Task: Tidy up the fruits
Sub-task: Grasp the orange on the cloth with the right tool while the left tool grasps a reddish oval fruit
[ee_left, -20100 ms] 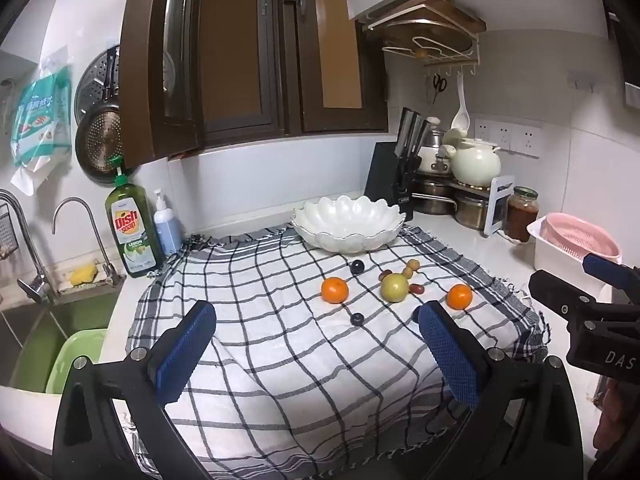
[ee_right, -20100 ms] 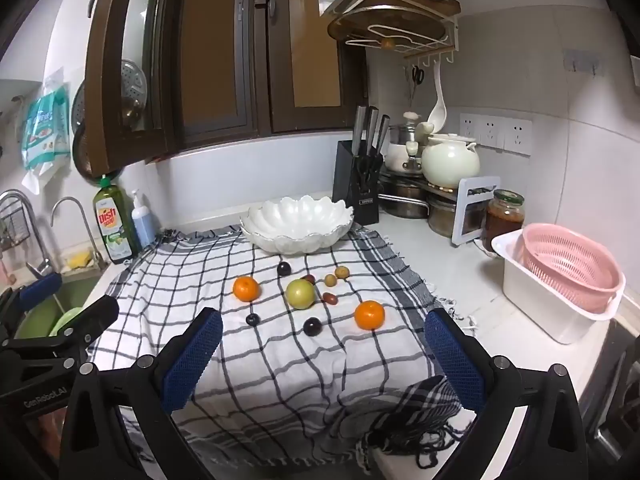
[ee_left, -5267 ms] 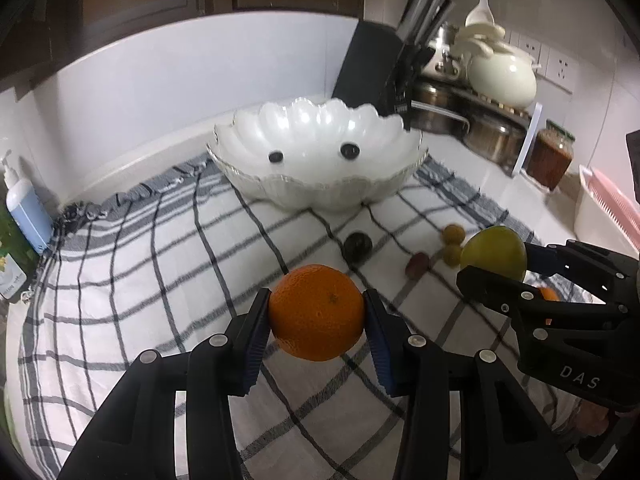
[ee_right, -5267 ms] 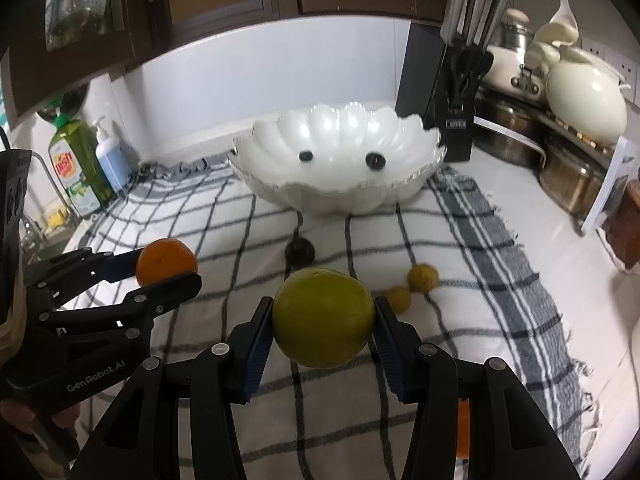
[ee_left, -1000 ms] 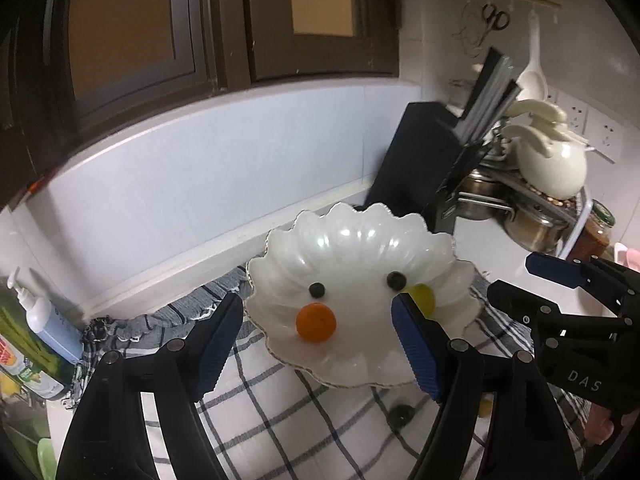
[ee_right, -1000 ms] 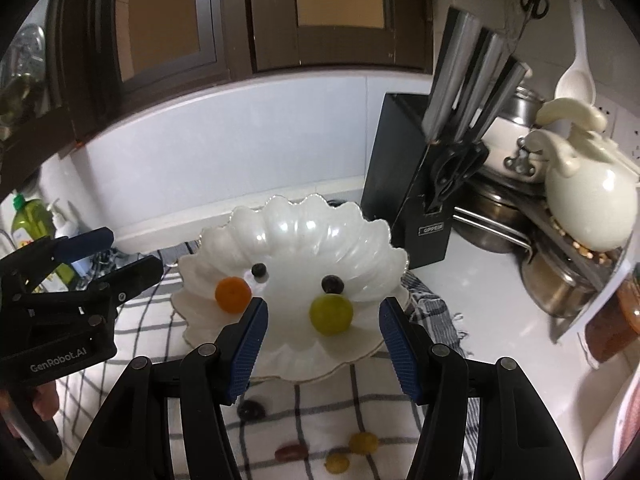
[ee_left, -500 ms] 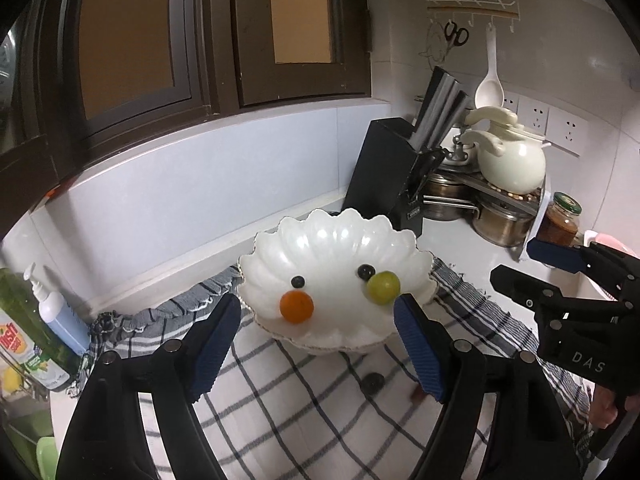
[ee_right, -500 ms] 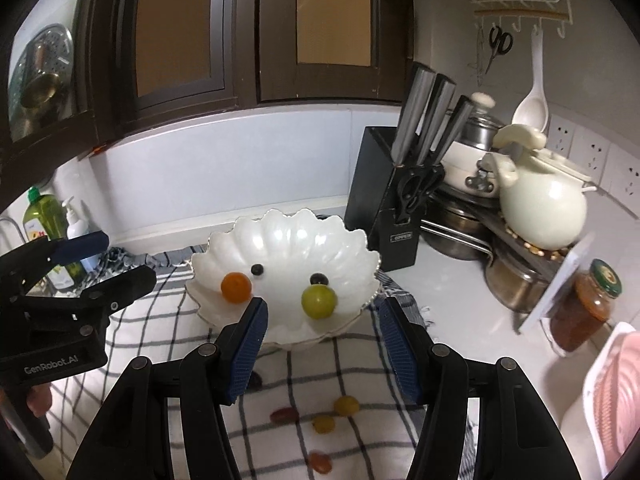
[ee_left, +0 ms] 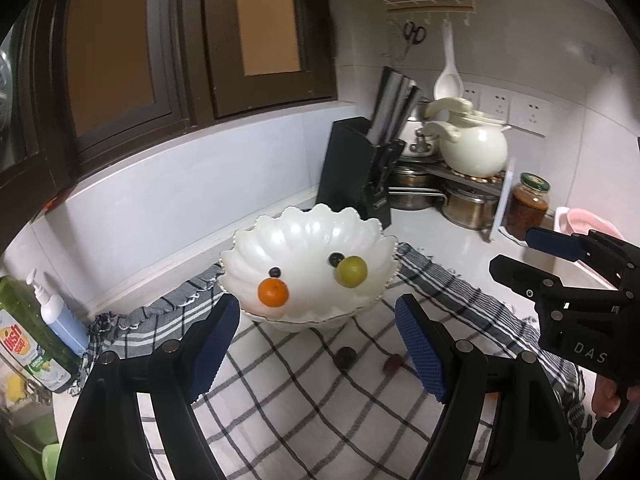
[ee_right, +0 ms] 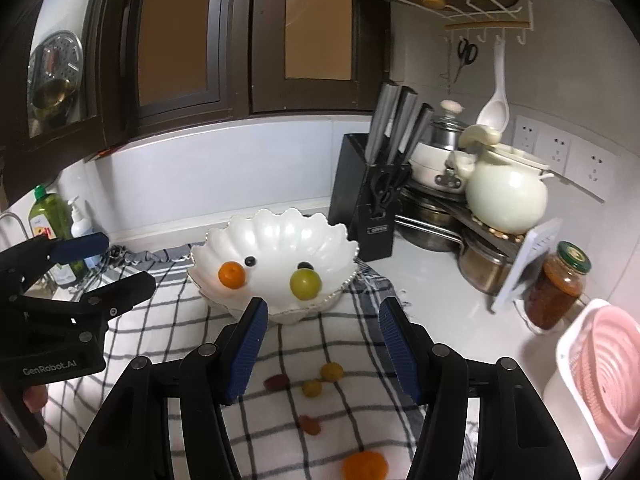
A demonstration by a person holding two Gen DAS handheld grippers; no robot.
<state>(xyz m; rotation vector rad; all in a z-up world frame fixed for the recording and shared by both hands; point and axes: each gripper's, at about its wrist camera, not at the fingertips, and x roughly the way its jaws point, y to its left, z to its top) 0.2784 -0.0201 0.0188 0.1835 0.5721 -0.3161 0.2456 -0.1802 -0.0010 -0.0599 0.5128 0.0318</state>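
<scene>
White scalloped bowl (ee_left: 308, 232) on the checked cloth (ee_left: 280, 392) holds an orange (ee_left: 273, 293), a green fruit (ee_left: 351, 271) and two dark berries. Left gripper (ee_left: 318, 344) and right gripper (ee_right: 320, 340) both gape, nothing between them.

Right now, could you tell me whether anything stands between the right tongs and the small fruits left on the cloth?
Nothing visible does. The right tongs are open and empty, and the small fruits lie on the bare cloth just below them.
</scene>
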